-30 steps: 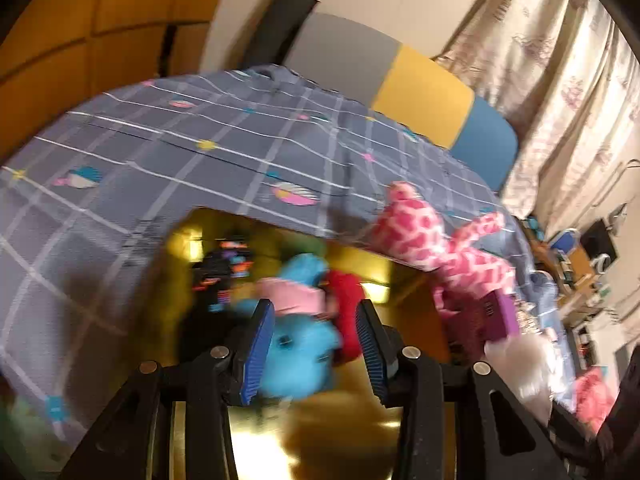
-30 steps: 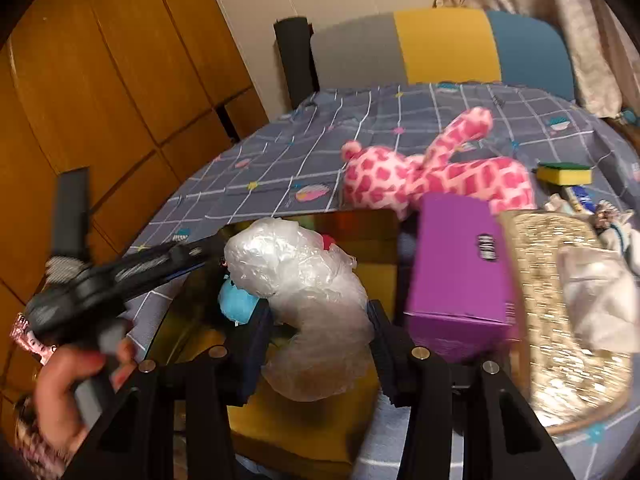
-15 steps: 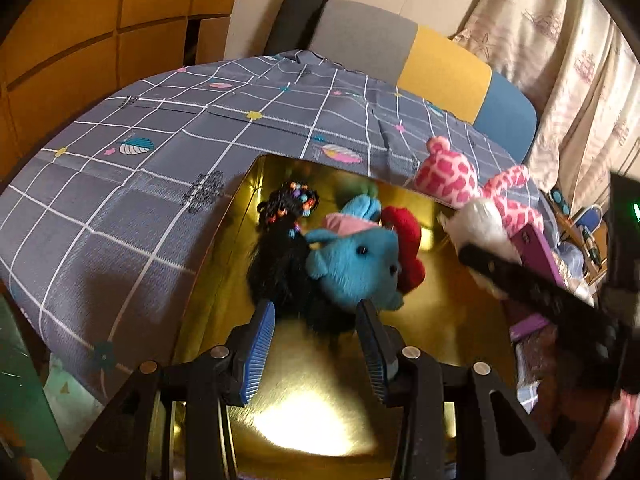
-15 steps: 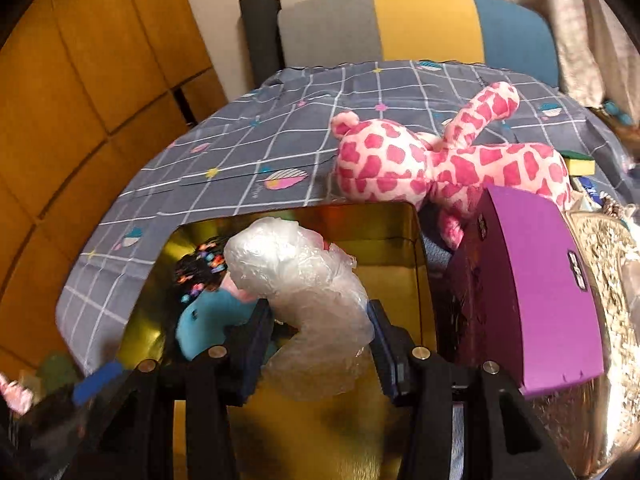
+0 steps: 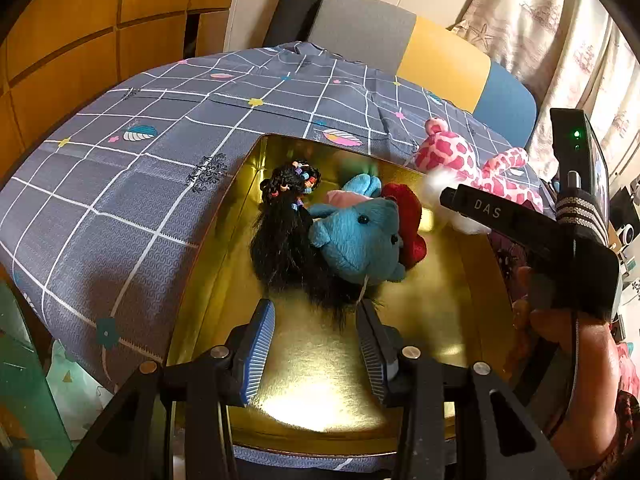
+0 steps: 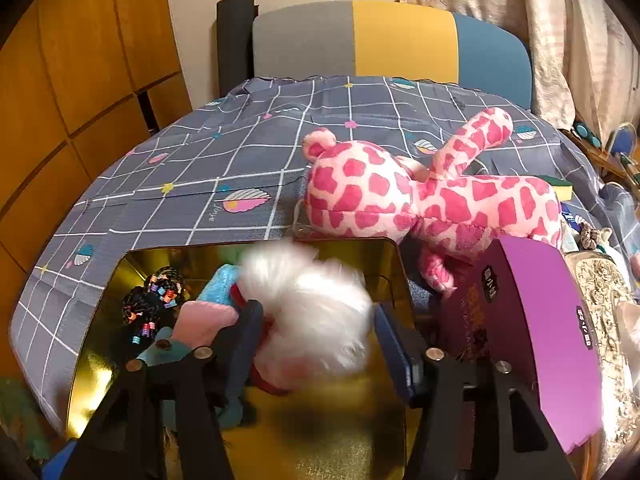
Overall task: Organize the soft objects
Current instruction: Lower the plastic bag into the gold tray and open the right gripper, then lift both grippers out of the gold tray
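Observation:
A gold box (image 5: 452,280) lies on the grey checked cloth and holds a blue plush (image 5: 356,240), a black hairy doll (image 5: 280,248) and a red plush (image 5: 408,216). My left gripper (image 5: 314,312) hangs open over the box's near half, holding nothing; only black hair strands reach between its tips. My right gripper (image 6: 318,312) is over the box's far right corner with its jaws opening. A white fluffy bundle (image 6: 312,308) shows blurred between them, loose of the right pad. A pink spotted plush (image 6: 400,200) lies behind the box.
A purple box (image 6: 540,340) stands right of the gold box (image 6: 260,246), with a glittery gold basket (image 6: 604,300) beyond it. A green-yellow sponge (image 6: 556,182) lies far right. A grey, yellow and blue chair back (image 6: 400,40) rises behind. A hand (image 5: 572,332) holds the right gripper.
My left gripper drew back from the blue plush, which now lies in the box. My right gripper came over the box and its jaws widened; the white bundle has gone blurred.

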`<control>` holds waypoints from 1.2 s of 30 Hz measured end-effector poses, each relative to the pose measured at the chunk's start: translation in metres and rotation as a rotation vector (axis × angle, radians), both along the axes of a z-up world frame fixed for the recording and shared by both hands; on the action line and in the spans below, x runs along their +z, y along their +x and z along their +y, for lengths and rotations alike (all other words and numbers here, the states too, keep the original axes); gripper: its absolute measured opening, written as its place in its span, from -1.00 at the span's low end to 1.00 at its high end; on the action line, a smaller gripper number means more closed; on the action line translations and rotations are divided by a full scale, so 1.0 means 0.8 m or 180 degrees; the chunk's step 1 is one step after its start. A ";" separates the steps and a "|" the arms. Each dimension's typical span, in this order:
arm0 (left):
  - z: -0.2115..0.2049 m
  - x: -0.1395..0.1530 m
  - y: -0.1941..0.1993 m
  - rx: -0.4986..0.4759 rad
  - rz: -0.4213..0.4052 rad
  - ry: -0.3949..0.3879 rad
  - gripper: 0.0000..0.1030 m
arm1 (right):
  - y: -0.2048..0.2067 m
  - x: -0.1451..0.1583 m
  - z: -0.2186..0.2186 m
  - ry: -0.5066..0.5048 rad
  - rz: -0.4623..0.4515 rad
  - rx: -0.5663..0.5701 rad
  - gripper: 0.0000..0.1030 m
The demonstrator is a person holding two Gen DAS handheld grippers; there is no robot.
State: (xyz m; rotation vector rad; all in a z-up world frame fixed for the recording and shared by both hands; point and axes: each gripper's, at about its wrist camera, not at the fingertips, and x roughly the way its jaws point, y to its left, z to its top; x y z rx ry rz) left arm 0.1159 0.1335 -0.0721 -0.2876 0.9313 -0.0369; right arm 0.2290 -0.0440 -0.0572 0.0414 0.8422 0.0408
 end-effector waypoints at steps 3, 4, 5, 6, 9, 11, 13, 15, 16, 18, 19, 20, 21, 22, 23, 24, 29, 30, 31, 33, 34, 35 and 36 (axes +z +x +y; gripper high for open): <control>0.000 0.000 -0.001 0.0001 0.0006 0.0016 -0.18 | -0.005 0.001 0.004 -0.0003 -0.0029 0.0061 0.28; -0.001 -0.001 -0.001 0.0003 0.0014 0.0018 -0.18 | -0.007 0.002 0.005 -0.0007 -0.0033 0.0071 0.29; -0.001 0.000 -0.001 0.0004 0.0016 0.0014 -0.18 | -0.012 0.005 0.005 0.0015 -0.0043 0.0087 0.31; -0.001 0.000 -0.001 0.0002 0.0016 0.0009 -0.18 | -0.016 0.008 0.004 0.0064 -0.0048 0.0113 0.35; -0.003 0.000 -0.002 -0.0001 0.0004 0.0024 -0.18 | -0.030 0.018 0.004 0.0165 -0.0058 0.0180 0.42; -0.004 0.000 -0.002 0.0002 -0.0004 0.0012 -0.18 | -0.048 0.033 0.003 0.0280 -0.0123 0.0320 0.44; -0.005 0.000 -0.002 0.0006 0.0005 -0.0002 -0.18 | -0.067 0.049 0.000 0.0310 -0.0223 0.0430 0.49; -0.007 -0.001 -0.002 0.0003 0.0007 -0.0016 -0.18 | -0.082 0.061 -0.005 0.0322 -0.0318 0.0508 0.56; -0.008 -0.001 -0.002 -0.0004 0.0004 -0.0025 -0.18 | -0.093 0.069 -0.009 0.0330 -0.0376 0.0546 0.56; -0.012 -0.001 -0.002 -0.0038 0.0003 -0.0047 -0.18 | -0.110 0.081 -0.021 0.0316 -0.0463 0.0583 0.57; -0.015 -0.001 -0.002 -0.0058 0.0003 -0.0060 -0.18 | -0.116 0.084 -0.027 0.0305 -0.0489 0.0583 0.57; -0.018 -0.001 -0.002 -0.0076 0.0003 -0.0067 -0.18 | -0.121 0.088 -0.034 0.0294 -0.0515 0.0571 0.57; -0.021 0.000 -0.002 -0.0093 0.0003 -0.0069 -0.18 | -0.124 0.091 -0.040 0.0288 -0.0528 0.0557 0.57; -0.025 0.001 -0.002 -0.0112 -0.0004 -0.0068 -0.18 | -0.130 0.094 -0.050 0.0288 -0.0546 0.0534 0.57; -0.029 0.003 -0.002 -0.0139 -0.0020 -0.0067 -0.18 | -0.135 0.097 -0.059 0.0294 -0.0572 0.0514 0.57; -0.033 0.004 -0.002 -0.0161 -0.0032 -0.0066 -0.18 | -0.140 0.101 -0.067 0.0292 -0.0604 0.0489 0.57; -0.057 0.012 -0.004 -0.0287 -0.0123 -0.0121 -0.18 | -0.172 0.122 -0.122 0.0247 -0.0825 0.0257 0.57; -0.064 0.013 -0.005 -0.0320 -0.0138 -0.0137 -0.18 | -0.176 0.126 -0.130 0.0242 -0.0847 0.0220 0.57; -0.071 0.014 -0.005 -0.0360 -0.0150 -0.0155 -0.18 | -0.181 0.128 -0.141 0.0236 -0.0875 0.0154 0.57; -0.087 0.018 -0.006 -0.0465 -0.0180 -0.0191 -0.18 | -0.189 0.131 -0.172 0.0224 -0.0911 -0.0026 0.57; -0.095 0.020 -0.007 -0.0516 -0.0196 -0.0196 -0.18 | -0.192 0.131 -0.183 0.0221 -0.0912 -0.0084 0.57; -0.104 0.023 -0.008 -0.0571 -0.0220 -0.0200 -0.18 | -0.195 0.128 -0.200 0.0213 -0.0895 -0.0192 0.57; -0.113 0.026 -0.009 -0.0624 -0.0242 -0.0202 -0.18 | -0.196 0.126 -0.214 0.0213 -0.0867 -0.0272 0.57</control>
